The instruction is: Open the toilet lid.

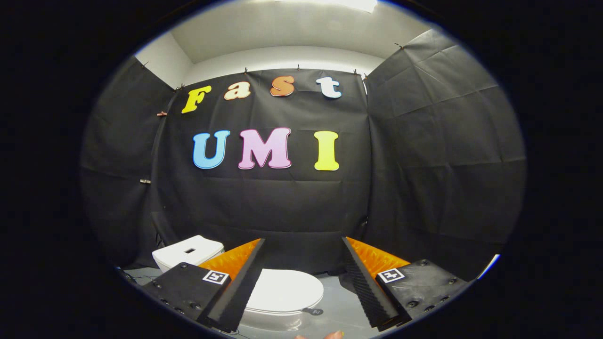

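The booth's black cloth wall [301, 202] stands behind a white toilet [278, 301] on a pale grey floor [341, 306]. Its tank [188, 252] sits beyond the left finger. The toilet lid [285, 291] lies flat and closed over the bowl, showing between the two fingers and a little below them. The gripper [304, 261] hovers above it, jaws spread wide and holding nothing. By the look of it, nothing of the task is done: the approach, getting under the front edge and lifting all remain.
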A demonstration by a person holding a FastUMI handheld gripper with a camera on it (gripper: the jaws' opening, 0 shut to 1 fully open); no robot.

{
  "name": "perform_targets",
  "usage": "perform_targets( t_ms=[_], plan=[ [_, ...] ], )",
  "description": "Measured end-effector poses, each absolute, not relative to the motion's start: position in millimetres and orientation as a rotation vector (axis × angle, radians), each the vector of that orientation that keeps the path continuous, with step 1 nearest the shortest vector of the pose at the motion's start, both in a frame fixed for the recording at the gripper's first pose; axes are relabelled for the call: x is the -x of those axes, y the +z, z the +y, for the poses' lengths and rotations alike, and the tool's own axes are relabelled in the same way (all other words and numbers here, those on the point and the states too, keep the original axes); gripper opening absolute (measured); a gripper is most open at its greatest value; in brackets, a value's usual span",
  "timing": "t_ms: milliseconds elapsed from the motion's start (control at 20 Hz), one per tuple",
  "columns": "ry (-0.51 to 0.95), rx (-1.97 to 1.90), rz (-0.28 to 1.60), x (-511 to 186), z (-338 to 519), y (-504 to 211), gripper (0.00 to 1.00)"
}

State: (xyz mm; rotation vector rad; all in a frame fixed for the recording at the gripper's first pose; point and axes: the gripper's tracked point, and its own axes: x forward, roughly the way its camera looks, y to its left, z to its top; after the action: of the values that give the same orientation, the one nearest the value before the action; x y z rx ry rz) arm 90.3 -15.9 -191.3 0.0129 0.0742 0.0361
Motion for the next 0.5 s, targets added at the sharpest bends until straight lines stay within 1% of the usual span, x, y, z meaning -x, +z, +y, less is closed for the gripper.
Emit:
perform_targets(
  t_ms=[400,500],
  plan=[
    [0.018,-0.113,0.258,-127.4,-56.9,-331.3,0.99],
    [0.026,-0.147,0.300,-135.2,-66.3,-362.0,0.98]
  ],
)
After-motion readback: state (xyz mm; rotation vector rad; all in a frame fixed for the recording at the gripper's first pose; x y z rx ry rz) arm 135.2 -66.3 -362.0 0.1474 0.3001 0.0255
